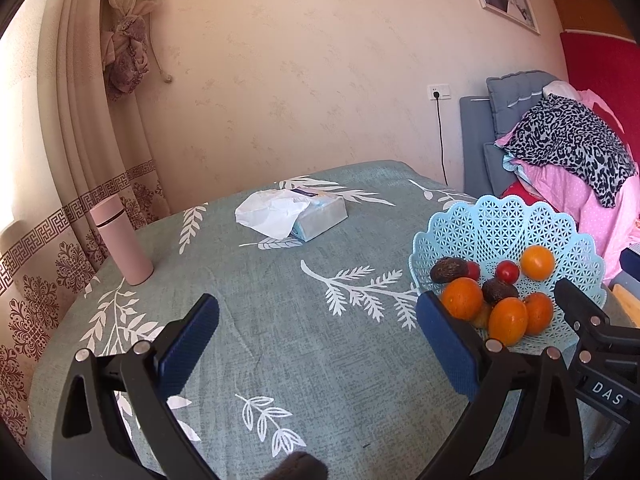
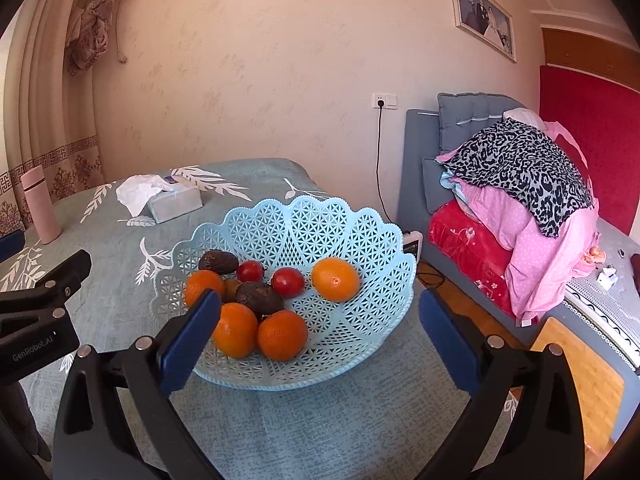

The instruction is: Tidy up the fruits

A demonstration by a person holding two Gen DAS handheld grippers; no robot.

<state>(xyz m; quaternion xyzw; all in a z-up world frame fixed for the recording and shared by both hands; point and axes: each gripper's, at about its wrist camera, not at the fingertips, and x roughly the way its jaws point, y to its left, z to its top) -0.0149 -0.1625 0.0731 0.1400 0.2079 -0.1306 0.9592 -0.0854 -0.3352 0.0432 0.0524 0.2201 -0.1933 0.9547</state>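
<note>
Both our claws, left and right, gape wide and hold nothing. We judge the fruit already gathered in the basket, so we should withdraw slowly without knocking its rim.

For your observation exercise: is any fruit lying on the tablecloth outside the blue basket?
No: in the right wrist view every orange, tomato and dark fruit sits inside the blue basket.

bare cloth ahead, basket right
</note>
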